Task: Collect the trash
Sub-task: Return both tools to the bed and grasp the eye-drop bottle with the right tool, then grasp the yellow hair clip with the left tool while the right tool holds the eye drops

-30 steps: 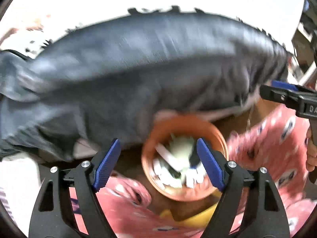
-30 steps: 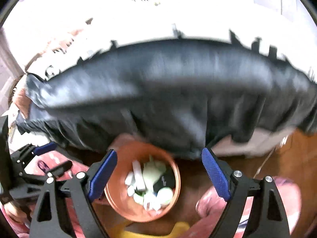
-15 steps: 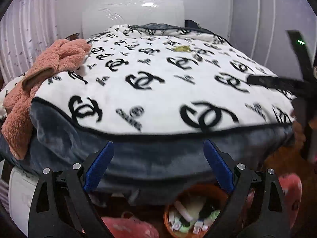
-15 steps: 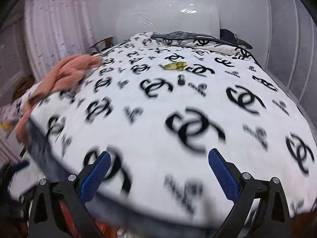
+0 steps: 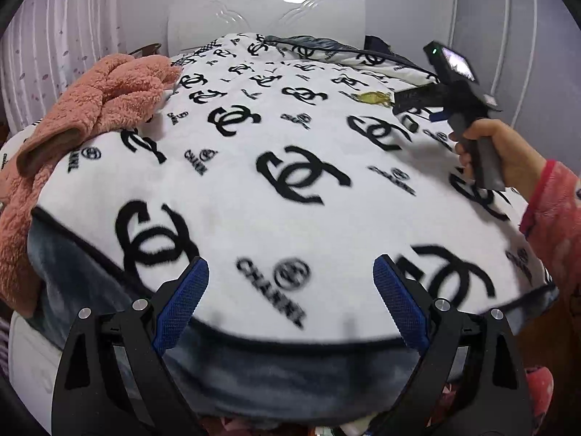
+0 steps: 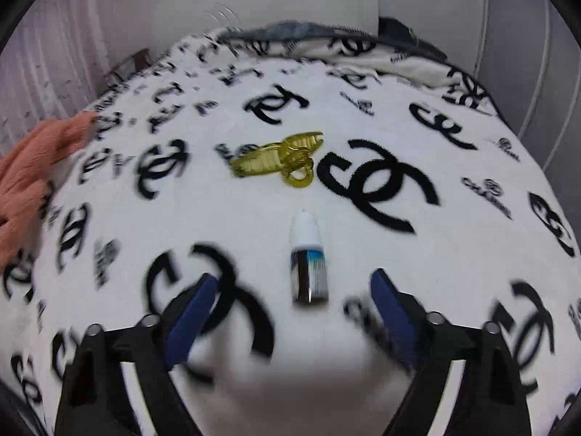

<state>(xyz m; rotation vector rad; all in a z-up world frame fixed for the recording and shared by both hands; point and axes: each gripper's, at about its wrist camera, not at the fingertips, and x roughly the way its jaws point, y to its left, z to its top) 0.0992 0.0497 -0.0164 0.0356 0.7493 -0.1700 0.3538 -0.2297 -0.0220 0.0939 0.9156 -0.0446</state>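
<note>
A small bottle (image 6: pixel 308 258) with a white cap and a blue and black label lies on the white logo blanket (image 6: pixel 363 254). Just beyond it lies a yellow hair claw clip (image 6: pixel 279 158), also seen as the clip (image 5: pixel 374 97) in the left wrist view. My right gripper (image 6: pixel 294 276) hovers over the bottle. Its jaws are closing, with the bottle's base between the tips, and the pads stay clear of it. In the left wrist view a hand (image 5: pixel 501 152) holds the right gripper (image 5: pixel 403 109) far up the bed. My left gripper (image 5: pixel 290 265) stands open and empty over the bed's near edge.
A pink fleece cloth (image 5: pixel 90 116) is heaped on the bed's left side. Pillows (image 5: pixel 326 47) and a white headboard (image 5: pixel 265 18) lie at the far end. A grey panelled wall (image 5: pixel 508 36) runs along the right. The blanket's grey underside (image 5: pixel 254 374) hangs over the near edge.
Both grippers rose from the orange bin on the floor to above the bed. The right one travelled far up the bed to the bottle and clip. The bin dropped out of view.
</note>
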